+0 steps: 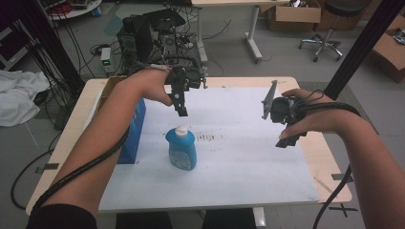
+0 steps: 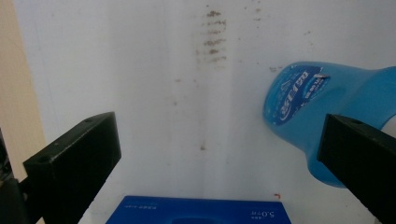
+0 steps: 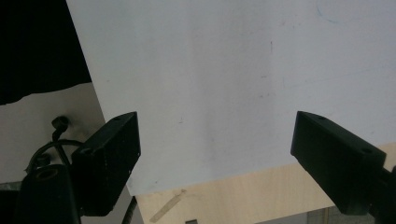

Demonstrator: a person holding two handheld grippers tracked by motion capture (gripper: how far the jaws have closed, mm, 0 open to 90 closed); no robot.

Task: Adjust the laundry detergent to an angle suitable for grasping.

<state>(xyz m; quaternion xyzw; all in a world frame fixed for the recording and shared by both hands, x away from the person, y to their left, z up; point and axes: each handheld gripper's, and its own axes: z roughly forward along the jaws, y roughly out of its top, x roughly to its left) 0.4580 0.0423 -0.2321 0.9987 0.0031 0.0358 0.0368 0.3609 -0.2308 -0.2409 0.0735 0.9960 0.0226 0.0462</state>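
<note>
Left gripper (image 1: 183,113) hangs wide open and empty just beyond the blue bottle (image 1: 182,150), which stands upright mid-table beside the blue box (image 1: 131,138). Smooth plastic looks slippery and probably light, so I'd pinch the flat body below the white cap (image 1: 181,130).

Overhead view; fingers' cameras close above table (image 1: 305,143)

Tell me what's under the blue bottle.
The blue bottle stands upright on the white board covering the table. Brownish smudges mark the board beside it. The patch beneath its base is covered, so whether it is stained cannot be seen.
</note>
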